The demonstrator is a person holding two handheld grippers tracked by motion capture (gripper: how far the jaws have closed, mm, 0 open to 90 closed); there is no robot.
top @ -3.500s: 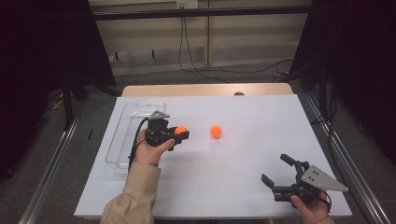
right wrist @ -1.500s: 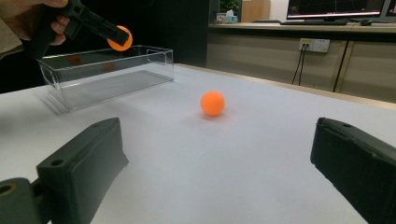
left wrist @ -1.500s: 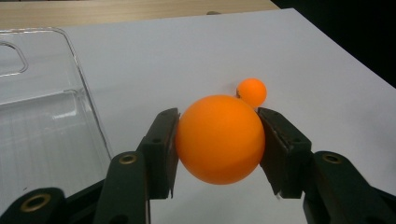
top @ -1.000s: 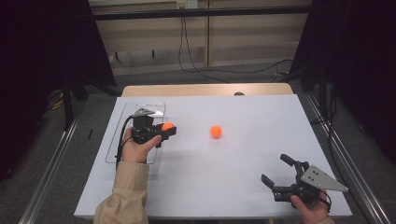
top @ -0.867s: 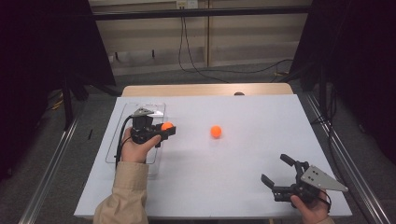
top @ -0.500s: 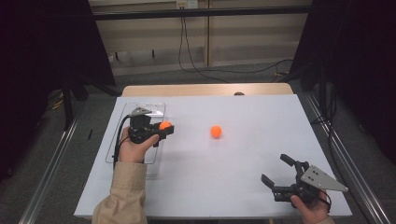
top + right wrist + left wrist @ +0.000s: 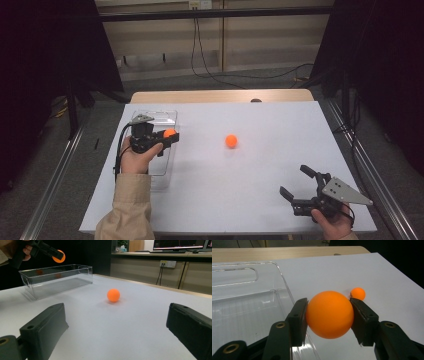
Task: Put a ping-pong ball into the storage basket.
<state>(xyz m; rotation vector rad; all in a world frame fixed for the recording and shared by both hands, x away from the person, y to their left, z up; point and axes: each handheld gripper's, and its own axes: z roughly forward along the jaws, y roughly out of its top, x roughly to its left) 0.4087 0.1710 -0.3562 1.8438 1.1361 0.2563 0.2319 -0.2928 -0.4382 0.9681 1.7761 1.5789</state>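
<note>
My left gripper (image 7: 169, 136) is shut on an orange ball (image 7: 329, 314), both pads pressing its sides; the ball (image 7: 169, 133) hangs over the right rim of a clear plastic bin (image 7: 156, 118). In the right gripper view the held ball (image 7: 59, 256) sits above the bin (image 7: 57, 280). A second orange ball (image 7: 230, 141) lies loose on the white table (image 7: 260, 170), near its middle (image 7: 113, 295), and also shows behind the jaws (image 7: 358, 293). My right gripper (image 7: 297, 184) stands open near the front right corner, nothing between its jaws (image 7: 115, 335).
The clear bin is on the table's left side, with nothing inside it. A wooden strip (image 7: 220, 96) runs along the table's far edge. Dark metal frame posts (image 7: 72, 107) stand to the left and right of the table.
My left gripper has carried the orange ball leftward and away from me, from the open table to the bin's right rim. The right gripper has stayed put.
</note>
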